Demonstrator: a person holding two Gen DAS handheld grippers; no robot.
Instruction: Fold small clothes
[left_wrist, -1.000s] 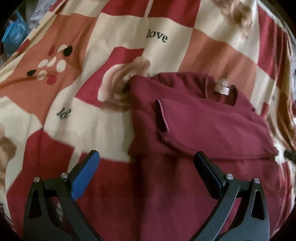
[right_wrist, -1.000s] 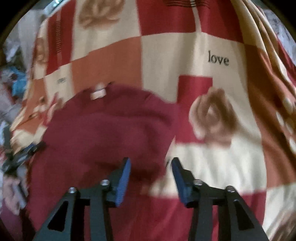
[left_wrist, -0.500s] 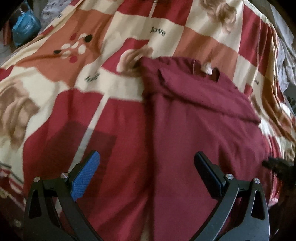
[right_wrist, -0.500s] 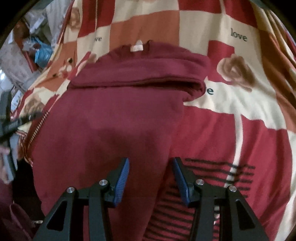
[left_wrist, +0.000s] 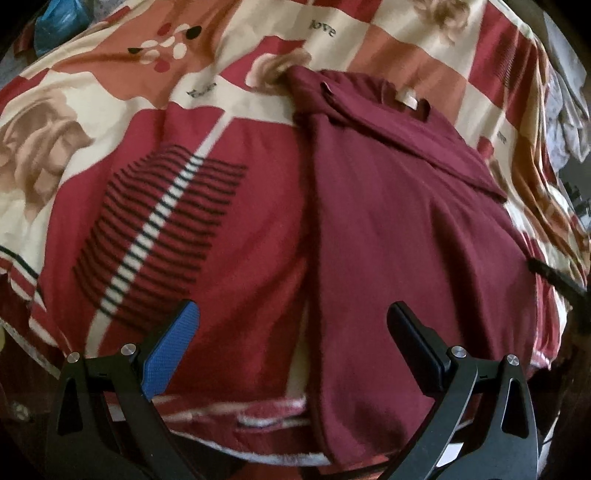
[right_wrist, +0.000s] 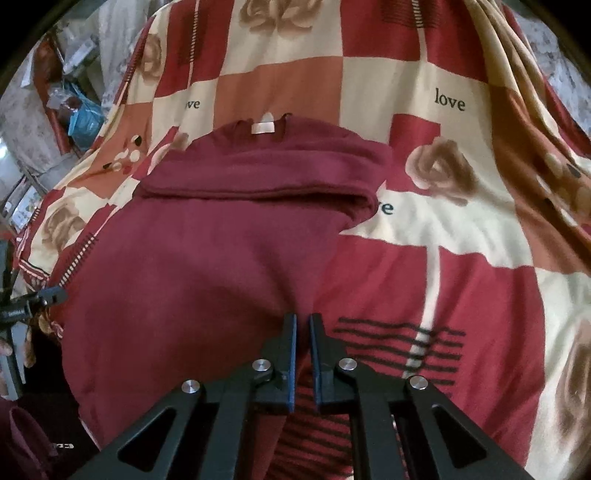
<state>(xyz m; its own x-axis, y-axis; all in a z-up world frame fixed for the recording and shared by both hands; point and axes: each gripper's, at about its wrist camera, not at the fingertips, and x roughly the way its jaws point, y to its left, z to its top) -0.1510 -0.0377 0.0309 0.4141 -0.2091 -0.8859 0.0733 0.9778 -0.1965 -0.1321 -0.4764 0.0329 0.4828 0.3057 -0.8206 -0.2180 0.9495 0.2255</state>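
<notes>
Right wrist: right gripper (right_wrist: 303, 325) clenched on maroon shirt (right_wrist: 207, 258) edge — left gripper (left_wrist: 291, 325) released; bedsheet (right_wrist: 448, 101) reads "love".

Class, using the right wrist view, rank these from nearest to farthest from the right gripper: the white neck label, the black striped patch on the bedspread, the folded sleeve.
1. Black striped patch, just right of the right gripper.
2. Folded sleeve, across the garment's upper part.
3. White neck label, at the collar, farthest up.
</notes>
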